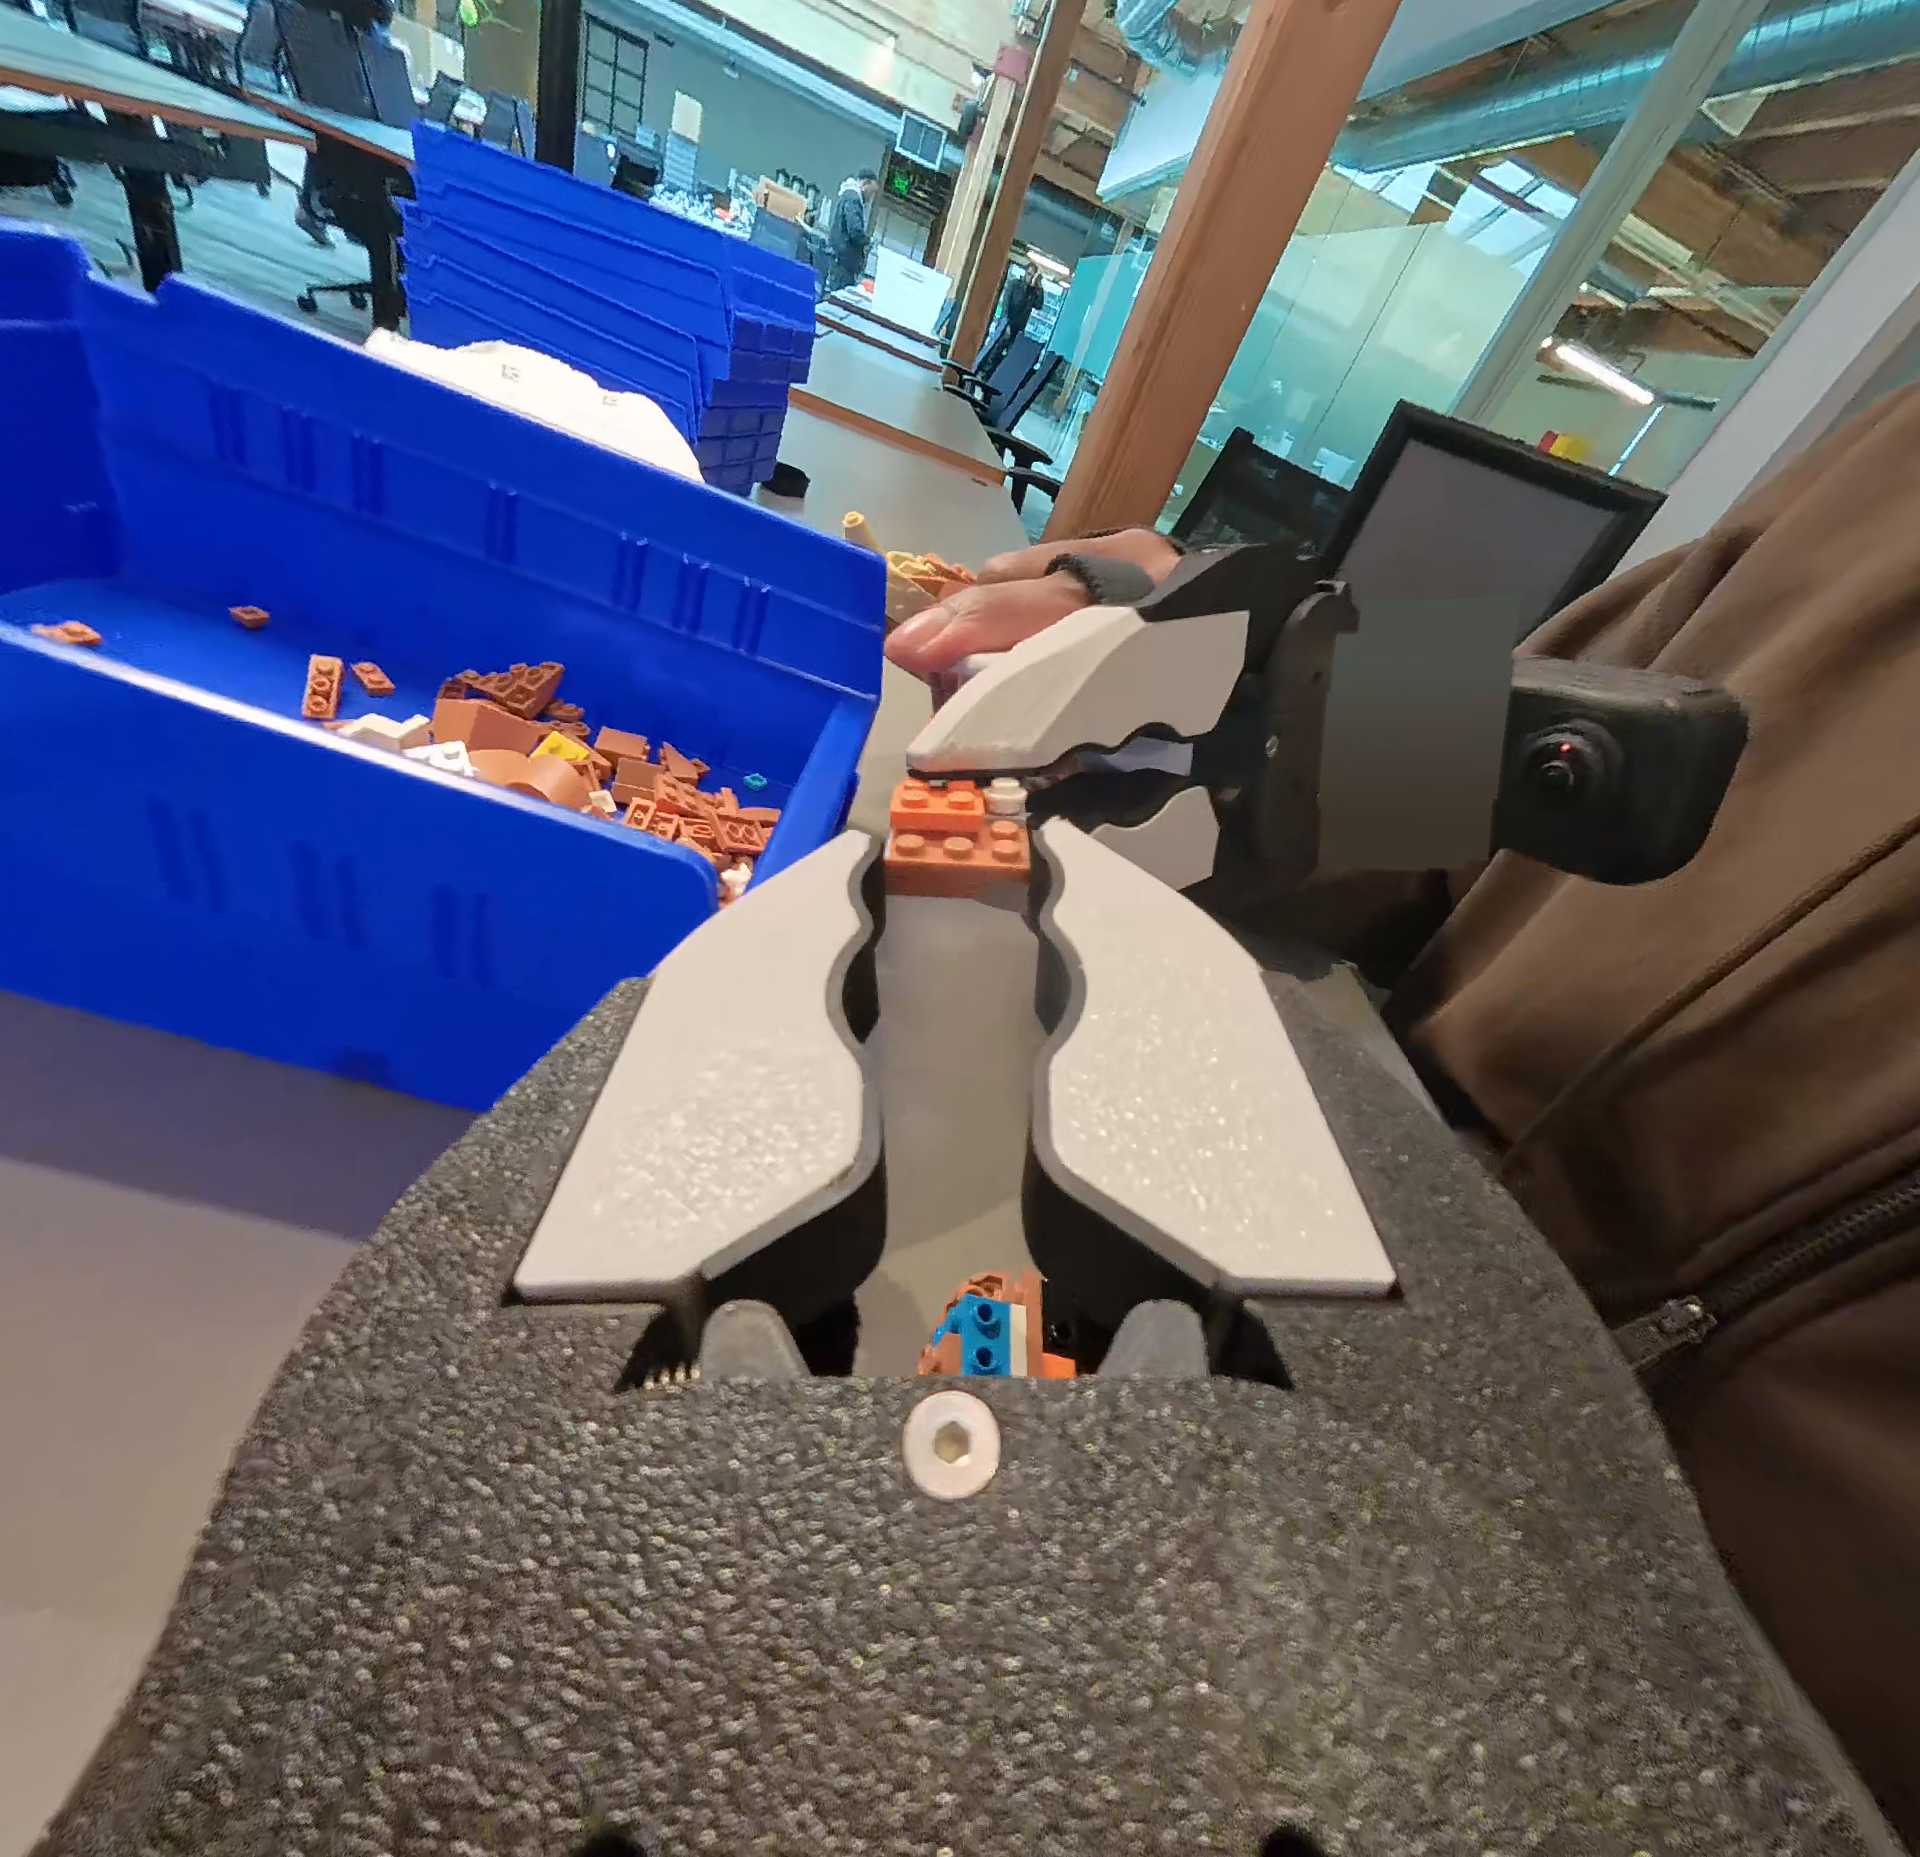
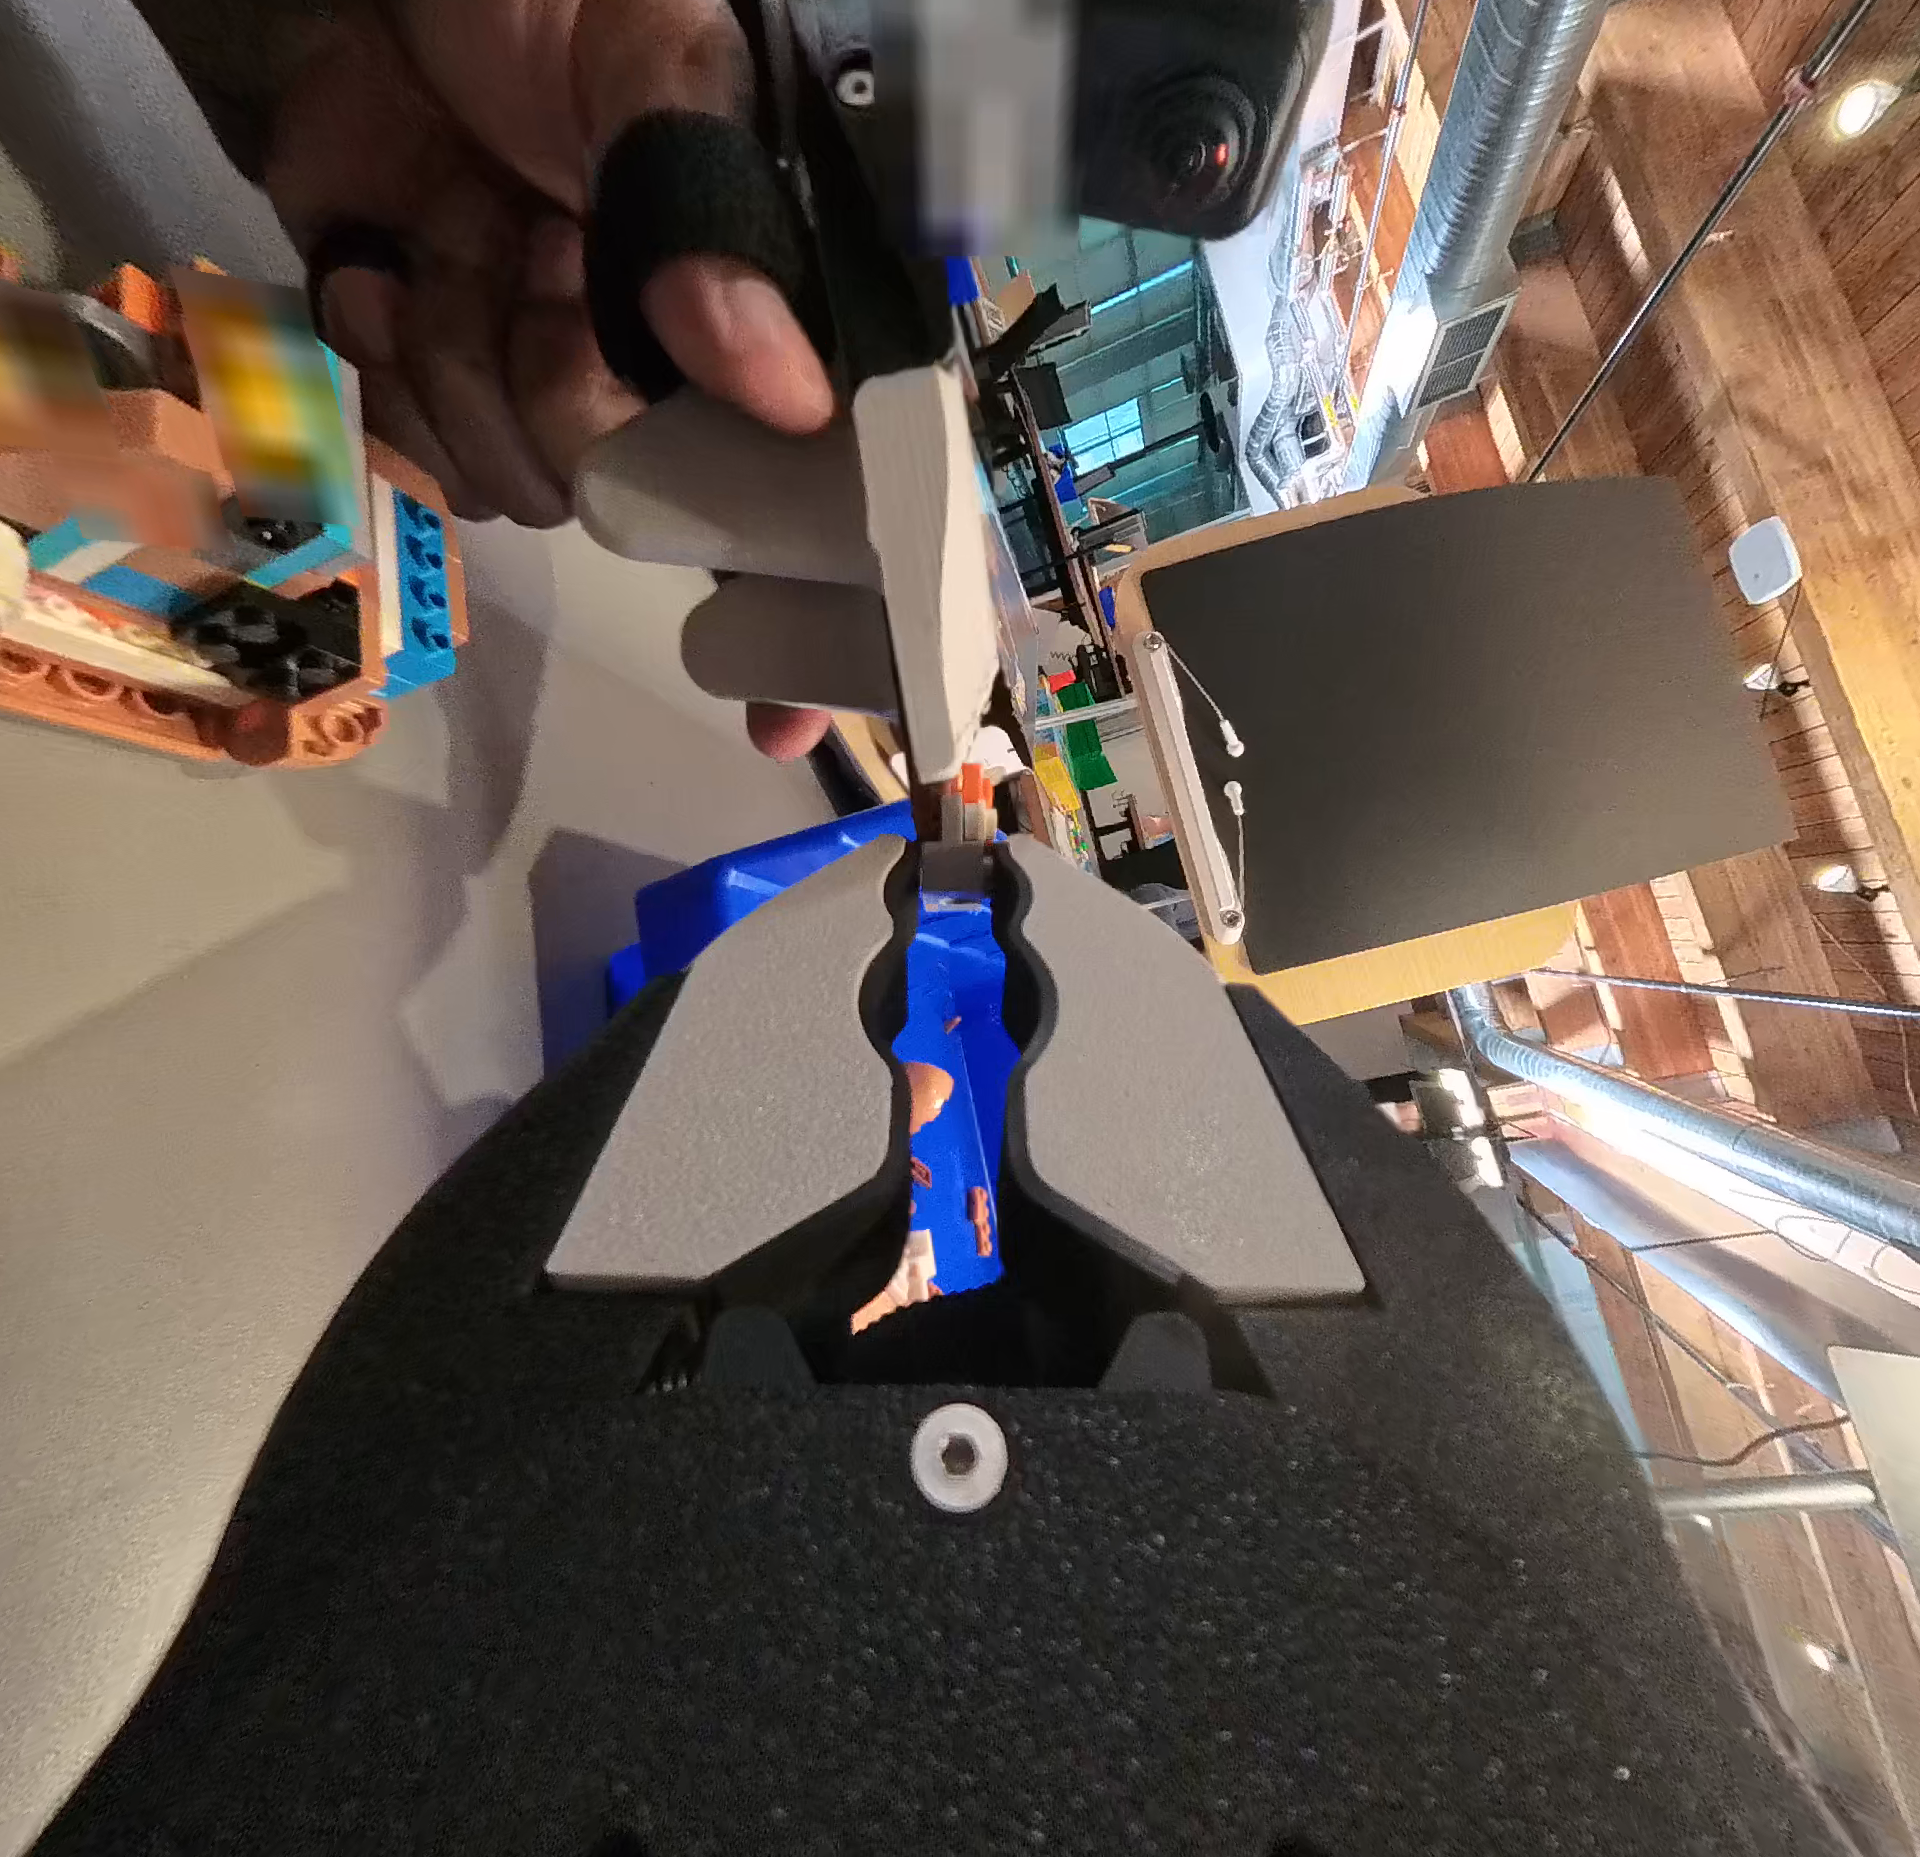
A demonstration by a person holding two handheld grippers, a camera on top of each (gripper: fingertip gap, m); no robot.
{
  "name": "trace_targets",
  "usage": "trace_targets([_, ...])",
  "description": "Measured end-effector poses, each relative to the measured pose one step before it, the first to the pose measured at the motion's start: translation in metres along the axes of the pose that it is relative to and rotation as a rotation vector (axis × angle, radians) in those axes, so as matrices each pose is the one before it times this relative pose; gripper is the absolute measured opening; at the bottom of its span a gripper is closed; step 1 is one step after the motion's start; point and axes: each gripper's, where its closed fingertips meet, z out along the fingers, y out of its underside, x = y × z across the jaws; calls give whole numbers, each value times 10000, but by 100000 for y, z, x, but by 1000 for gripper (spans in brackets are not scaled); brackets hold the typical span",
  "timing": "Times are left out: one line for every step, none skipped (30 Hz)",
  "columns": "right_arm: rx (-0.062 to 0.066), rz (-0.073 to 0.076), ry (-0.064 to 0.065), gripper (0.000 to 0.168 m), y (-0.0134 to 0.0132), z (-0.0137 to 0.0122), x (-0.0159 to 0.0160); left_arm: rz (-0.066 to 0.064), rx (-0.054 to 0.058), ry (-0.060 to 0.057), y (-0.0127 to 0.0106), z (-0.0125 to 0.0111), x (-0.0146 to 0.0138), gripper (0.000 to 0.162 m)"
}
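Observation:
My left gripper (image 1: 957, 843) is shut on a stack of orange bricks (image 1: 951, 828) and holds it above the grey table. My right gripper (image 2: 954, 853) is shut on a small pale piece (image 2: 953, 865) and meets the orange stack (image 2: 972, 784) tip to tip. In the left wrist view the right gripper (image 1: 1000, 781) reaches in from the right, held by a hand (image 1: 1023, 592), with the pale piece (image 1: 1004, 795) against the top of the stack. In the right wrist view the left gripper (image 2: 940, 758) comes down from above, held by a hand (image 2: 540, 249).
A blue bin (image 1: 416, 903) with several loose brown and orange bricks (image 1: 623, 768) stands to the left; it also shows below the right gripper (image 2: 748, 888). Stacked blue bins (image 1: 582, 269) stand behind. A partly built brick model (image 2: 239, 602) sits on the table. A brown jacket (image 1: 1714, 1028) is close on the right. My left and right fingertips are right by each other.

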Motion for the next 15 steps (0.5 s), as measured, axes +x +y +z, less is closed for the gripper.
trace_targets([66,150,-53,12,-85,-53,21,264,13,-26,-14,-32,53,26])
trace_targets([66,226,-79,12,-75,-25,18,279,-3,-21,-23,-36,78,26])
trace_targets([77,300,-123,12,-72,-35,7,316,-42,-46,-21,-27,70,26])
trace_targets([101,380,-174,13,-99,-32,-29,384,-89,-41,32,-53,85,26])
trace_targets([108,435,-218,14,-73,-26,-82,438,-109,-29,61,-69,104,26])
trace_targets([70,432,-257,15,-22,7,-139,419,-132,-51,87,-57,73,26])
trace_targets([6,397,-270,16,70,19,-158,346,-183,-70,151,-46,23,26])
trace_targets([11,373,-253,16,75,15,-132,303,-197,-51,178,-16,44,26])
trace_targets([40,357,-232,17,35,-18,-88,303,-180,-56,167,-15,44,26])
trace_targets([49,328,-183,17,17,-50,-29,249,-148,-38,125,-11,56,25])
trace_targets([46,282,-169,16,-3,-49,-28,172,-113,-28,91,-43,11,25])
trace_targets([30,197,-140,16,-4,-19,-54,88,-83,30,52,-40,56,25])
trace_targets([-2,60,-45,16,18,-10,-15,-60,-85,56,92,-13,57,25])
trace_targets([-44,-35,27,13,55,-4,37,-107,-145,56,215,14,21,26])
trace_targets([-107,-38,-9,13,149,6,11,-54,-247,53,410,13,-1,26])
